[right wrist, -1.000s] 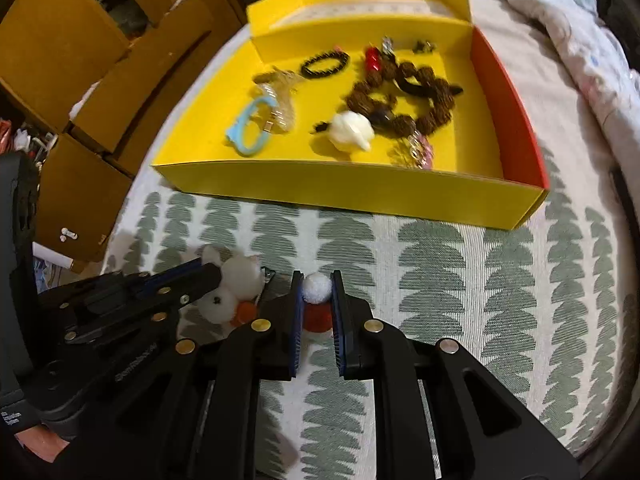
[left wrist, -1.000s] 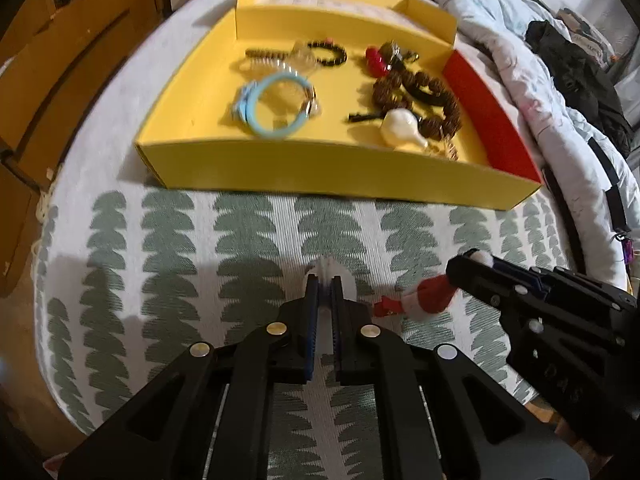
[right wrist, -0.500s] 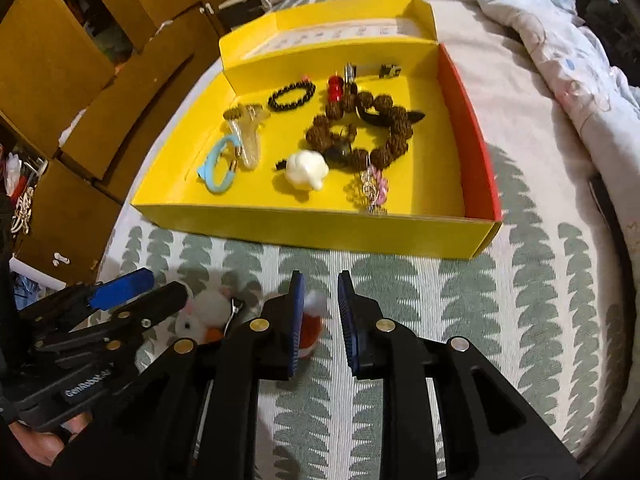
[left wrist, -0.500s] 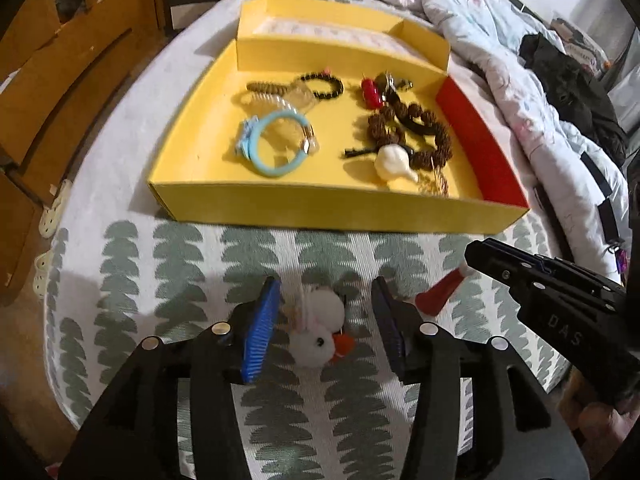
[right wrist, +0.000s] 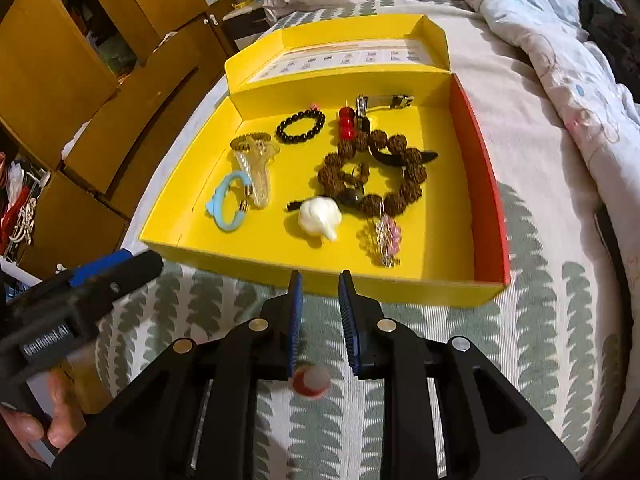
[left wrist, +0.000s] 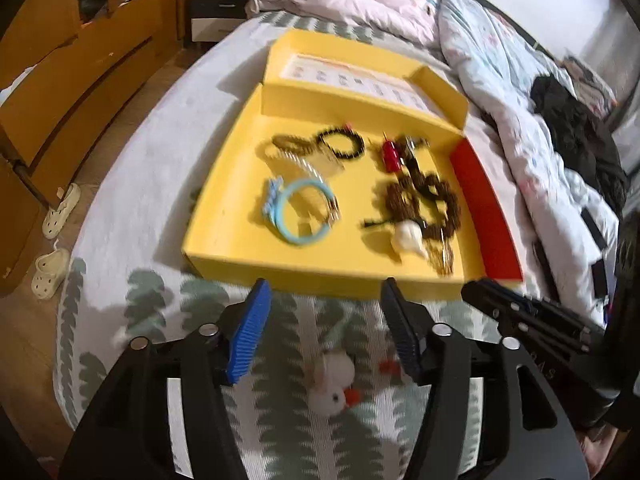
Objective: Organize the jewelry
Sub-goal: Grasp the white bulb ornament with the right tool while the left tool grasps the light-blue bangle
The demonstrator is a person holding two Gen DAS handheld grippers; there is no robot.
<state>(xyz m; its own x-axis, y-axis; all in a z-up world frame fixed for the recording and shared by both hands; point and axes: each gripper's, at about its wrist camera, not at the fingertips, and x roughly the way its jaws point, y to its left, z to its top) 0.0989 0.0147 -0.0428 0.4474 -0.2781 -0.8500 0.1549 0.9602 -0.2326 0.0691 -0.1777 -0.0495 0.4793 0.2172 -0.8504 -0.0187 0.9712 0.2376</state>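
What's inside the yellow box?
The yellow box holds a blue bracelet, black bead bracelet, big brown bead string, white charm, red beads and a pearly clip. Whatever lies under the piled beads is hidden.

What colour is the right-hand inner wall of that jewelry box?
Red, while the rest of the box is yellow; the right wrist view shows the wall best.

Bed [right wrist: 532, 320], leaf-print cover: yellow box [right wrist: 280, 268], white plush charm [left wrist: 332, 384], red-white pompom [right wrist: 312, 382], rumpled quilt [right wrist: 560, 60].
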